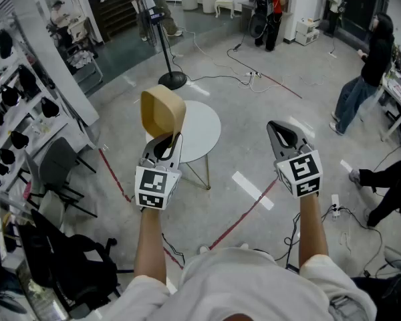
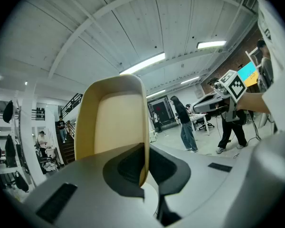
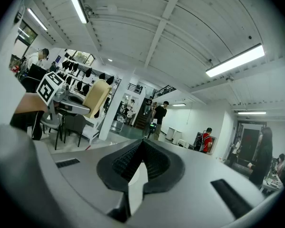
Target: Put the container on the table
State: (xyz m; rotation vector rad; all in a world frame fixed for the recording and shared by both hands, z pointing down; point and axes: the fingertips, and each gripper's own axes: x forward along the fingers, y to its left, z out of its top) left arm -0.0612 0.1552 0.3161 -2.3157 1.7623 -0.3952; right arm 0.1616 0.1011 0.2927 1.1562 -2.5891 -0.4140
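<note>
A tan, shallow container [image 1: 162, 111] stands on edge in my left gripper [image 1: 168, 141], whose jaws are shut on its rim. It is held in the air above the left part of the small round white table [image 1: 204, 131]. In the left gripper view the container [image 2: 115, 125] fills the middle, its hollow side facing the camera. My right gripper [image 1: 285, 137] hangs to the right of the table, shut with nothing between its jaws. The right gripper view shows its jaws [image 3: 141, 152] closed tip to tip, and the left gripper with the container [image 3: 97, 98] at far left.
A black stand with a round base [image 1: 172, 80] rises just behind the table. A grey chair [image 1: 56, 168] and shelves of dark items [image 1: 13, 92] are at left. Red tape [image 1: 244, 212] and cables [image 1: 255, 79] cross the floor. People stand at the back and right [image 1: 365, 82].
</note>
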